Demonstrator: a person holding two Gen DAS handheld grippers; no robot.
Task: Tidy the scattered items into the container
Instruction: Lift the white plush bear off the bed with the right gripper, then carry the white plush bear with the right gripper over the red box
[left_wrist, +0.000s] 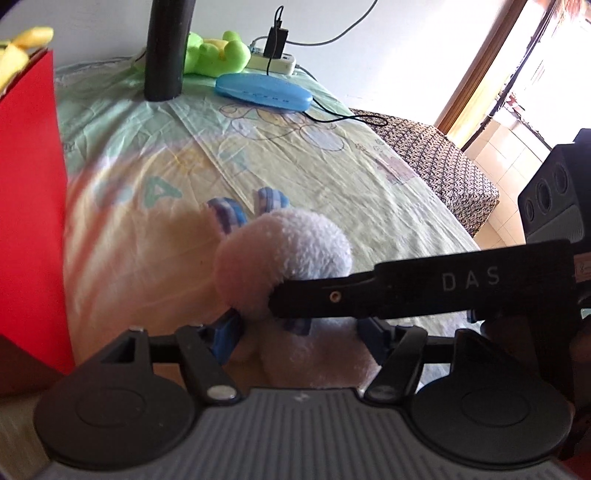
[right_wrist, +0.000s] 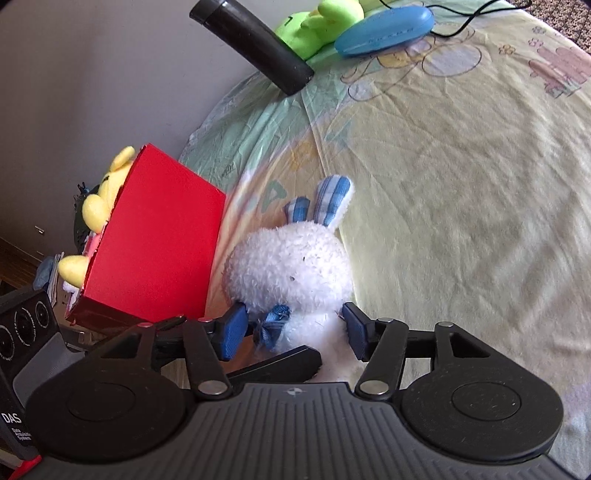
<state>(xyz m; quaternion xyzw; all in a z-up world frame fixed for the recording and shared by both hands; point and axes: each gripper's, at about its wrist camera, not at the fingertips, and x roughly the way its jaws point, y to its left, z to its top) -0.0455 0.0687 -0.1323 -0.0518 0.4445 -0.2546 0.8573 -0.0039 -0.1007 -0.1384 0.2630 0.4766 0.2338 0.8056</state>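
Only at right-wrist centre shows the bunny's (right_wrist: 291, 273) bow; one red box (right_wrist: 159, 243), both grippers (left_wrist: 299, 332) (right_wrist: 291, 328) spread, flanking it loosely.

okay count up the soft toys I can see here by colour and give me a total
White, the rabbit with blue checked ears: 1
Green, the plush at the far edge of the bed: 1
Yellow, the plush sticking out of the red box: 1
Total: 3 soft toys
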